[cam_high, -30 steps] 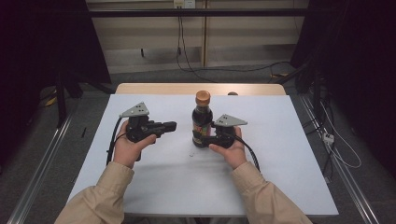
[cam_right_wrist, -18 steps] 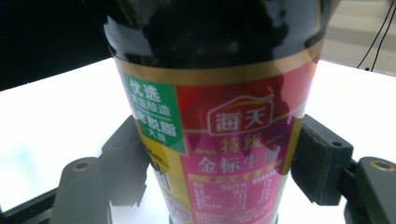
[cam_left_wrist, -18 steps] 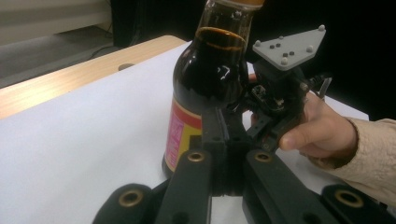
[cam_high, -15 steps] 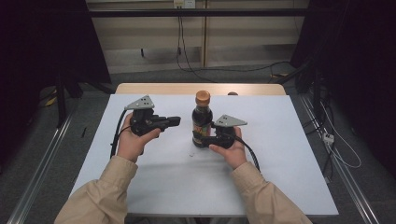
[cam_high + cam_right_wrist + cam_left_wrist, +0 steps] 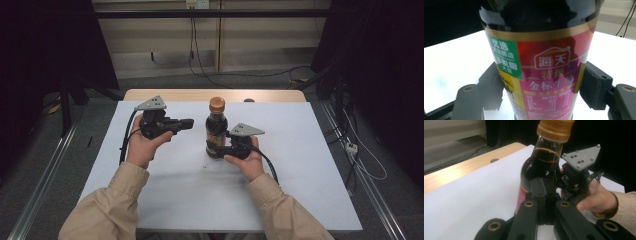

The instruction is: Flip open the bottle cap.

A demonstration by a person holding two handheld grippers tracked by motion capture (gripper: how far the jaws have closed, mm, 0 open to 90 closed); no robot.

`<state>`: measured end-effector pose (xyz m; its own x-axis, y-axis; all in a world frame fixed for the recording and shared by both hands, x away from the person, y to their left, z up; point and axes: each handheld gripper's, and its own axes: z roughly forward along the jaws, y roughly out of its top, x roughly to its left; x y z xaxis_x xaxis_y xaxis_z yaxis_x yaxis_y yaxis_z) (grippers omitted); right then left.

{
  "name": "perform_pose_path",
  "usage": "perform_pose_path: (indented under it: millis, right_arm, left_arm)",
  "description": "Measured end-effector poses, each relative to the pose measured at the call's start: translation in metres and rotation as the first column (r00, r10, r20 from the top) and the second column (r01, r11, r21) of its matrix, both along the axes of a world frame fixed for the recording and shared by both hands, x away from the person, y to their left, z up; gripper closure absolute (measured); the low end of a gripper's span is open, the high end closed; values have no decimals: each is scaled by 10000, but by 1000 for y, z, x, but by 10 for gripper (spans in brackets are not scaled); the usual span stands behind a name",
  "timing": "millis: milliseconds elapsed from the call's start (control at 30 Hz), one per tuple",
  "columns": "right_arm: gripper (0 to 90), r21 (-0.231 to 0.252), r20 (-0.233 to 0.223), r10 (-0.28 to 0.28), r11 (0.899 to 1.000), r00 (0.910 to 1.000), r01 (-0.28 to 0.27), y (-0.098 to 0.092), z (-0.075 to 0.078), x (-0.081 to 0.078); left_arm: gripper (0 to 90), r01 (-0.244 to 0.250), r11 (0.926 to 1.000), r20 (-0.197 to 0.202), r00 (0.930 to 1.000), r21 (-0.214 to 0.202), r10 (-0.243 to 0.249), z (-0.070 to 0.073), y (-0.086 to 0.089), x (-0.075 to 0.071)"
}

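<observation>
Both tongs matter: right tongs [image 5: 216, 148] clamp the upright sauce bottle [image 5: 216, 131] low on the tabletop [image 5: 175, 190]; left tongs [image 5: 187, 121], shut and empty (near its cap [image 5: 217, 104]), could tip it.

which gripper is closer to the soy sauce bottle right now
Right. The right gripper is clamped around the lower body of the soy sauce bottle, jaws on either side of its label. The left gripper is shut and held apart, pointing at its neck.

Bottle [image 5: 541, 62] top cut off, label fine print blurred
</observation>
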<state>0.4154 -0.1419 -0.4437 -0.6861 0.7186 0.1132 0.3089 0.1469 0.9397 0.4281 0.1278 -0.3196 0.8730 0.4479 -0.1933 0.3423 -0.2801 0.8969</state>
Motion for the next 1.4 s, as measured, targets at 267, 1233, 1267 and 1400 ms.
perform_pose_path:
  millis: [267, 1233, 1267, 1400]
  right_arm:
    - [293, 4, -13, 7, 10000, 10000, -7, 0, 0, 0]
    - [293, -108, -22, 19, 9999, 10000, -19, 0, 0, 0]
    - [294, -92, -34, 17, 10000, 10000, -17, 0, 0, 0]
    - [294, -115, -8, 8, 9999, 10000, -8, 1, 0, 0]
  left_arm:
    - [900, 49, 10000, 55, 10000, 64, -49, 9, -7, 4]
    - [900, 284, 9992, -28, 9996, 264, -283, 32, -29, 17]
    - [900, 307, 9992, -44, 9995, 274, -306, 33, -30, 18]
    - [900, 278, 9990, -18, 9996, 353, -278, 35, -33, 18]
